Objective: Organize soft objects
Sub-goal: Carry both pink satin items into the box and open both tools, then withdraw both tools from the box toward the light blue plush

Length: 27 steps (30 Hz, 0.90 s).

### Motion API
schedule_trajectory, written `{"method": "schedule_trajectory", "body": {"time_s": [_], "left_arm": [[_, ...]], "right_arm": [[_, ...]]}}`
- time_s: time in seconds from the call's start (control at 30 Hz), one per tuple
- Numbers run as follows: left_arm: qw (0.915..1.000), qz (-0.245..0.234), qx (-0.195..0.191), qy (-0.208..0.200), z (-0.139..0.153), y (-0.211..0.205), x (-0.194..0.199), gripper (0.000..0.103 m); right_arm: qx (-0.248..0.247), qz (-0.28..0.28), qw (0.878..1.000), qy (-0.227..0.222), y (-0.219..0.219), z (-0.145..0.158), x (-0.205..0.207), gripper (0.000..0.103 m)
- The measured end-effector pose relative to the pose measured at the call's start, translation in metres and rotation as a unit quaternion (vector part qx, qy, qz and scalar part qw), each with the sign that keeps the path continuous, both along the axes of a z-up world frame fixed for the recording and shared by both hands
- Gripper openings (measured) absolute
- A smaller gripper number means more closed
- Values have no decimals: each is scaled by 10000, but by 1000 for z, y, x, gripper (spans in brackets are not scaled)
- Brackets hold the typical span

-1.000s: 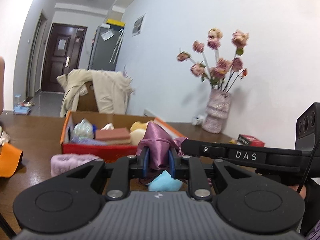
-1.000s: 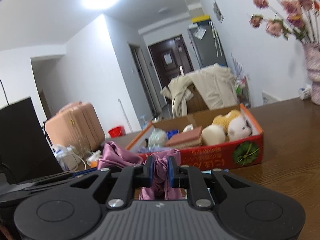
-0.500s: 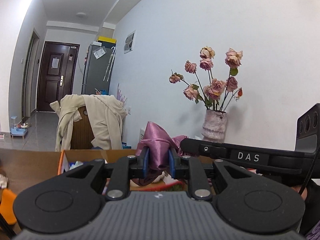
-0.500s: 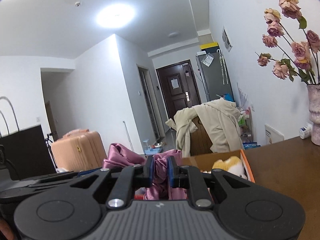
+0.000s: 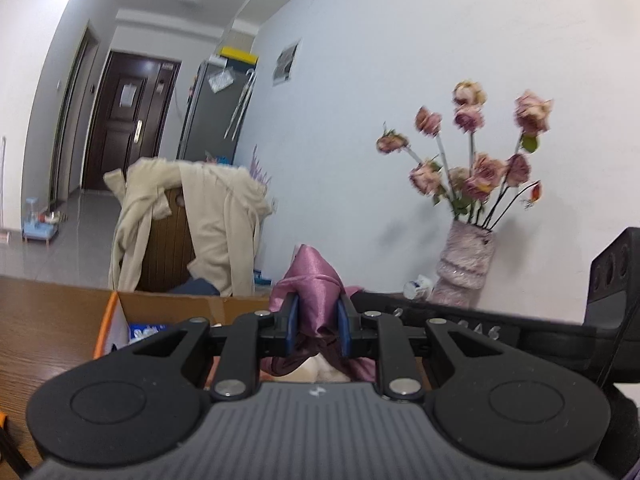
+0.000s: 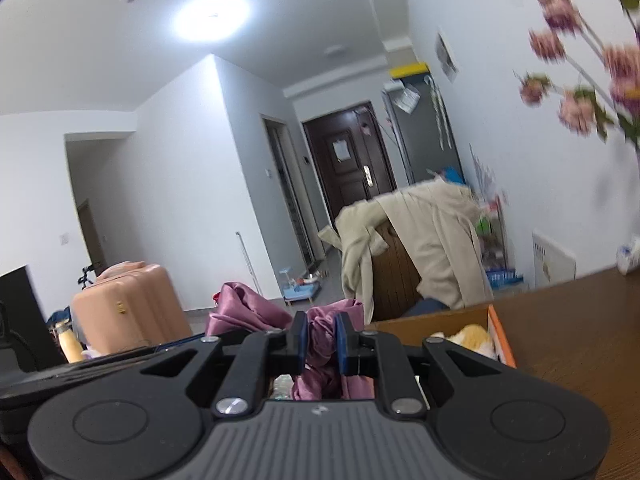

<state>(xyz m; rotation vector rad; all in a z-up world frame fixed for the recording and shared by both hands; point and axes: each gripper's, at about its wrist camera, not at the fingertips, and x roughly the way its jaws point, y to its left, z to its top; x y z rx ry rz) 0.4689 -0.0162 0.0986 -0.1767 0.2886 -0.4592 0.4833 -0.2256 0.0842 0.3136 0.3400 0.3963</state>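
My left gripper (image 5: 319, 329) pinches one bunch of the shiny mauve satin cloth (image 5: 316, 280); my right gripper (image 6: 323, 338) pinches another bunch. Cloth hangs between them over the orange-edged cardboard box (image 6: 502, 334) on the brown wooden table (image 6: 580, 320), a yellow plush toy (image 6: 472, 334) inside.

Pale walls (image 5: 380, 60) close the room in, with a round ceiling light (image 6: 212, 20) glowing overhead. At twelve o'clock a dark brown door (image 6: 352, 164) ends the grey-tiled hallway (image 5: 44, 248), a grey fridge (image 5: 212, 116) standing just beside it. A beige coat (image 5: 216, 216) drapes a wooden chair (image 5: 168, 248) behind the brown tabletop (image 6: 580, 320). At nine o'clock sits a pink suitcase (image 6: 128, 304); at two o'clock, faded roses (image 5: 476, 160) in a vase (image 5: 464, 268).
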Motion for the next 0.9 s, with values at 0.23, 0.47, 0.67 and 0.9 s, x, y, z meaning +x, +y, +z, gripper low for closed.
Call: {"method": "schedule_trajectory", "body": {"time_s": [0.23,0.47,0.67,0.9], "left_arm": [[9981,46,132,595,-41,-3,40,20],[9907,367,319,1270,-66,8,57,42],[9924,612,298,1022,-45,18,47,53],[9930,722,273,892,-30,21,24,63]], "right_arm": [[-226,15,9977,636,6,-41,55,14],[-551,83,9923,1108,18,-67,72,23],[-510,35,9930,1067,9,-60,67,29],[-486,-54,9945,929,0,-46,48,46]]}}
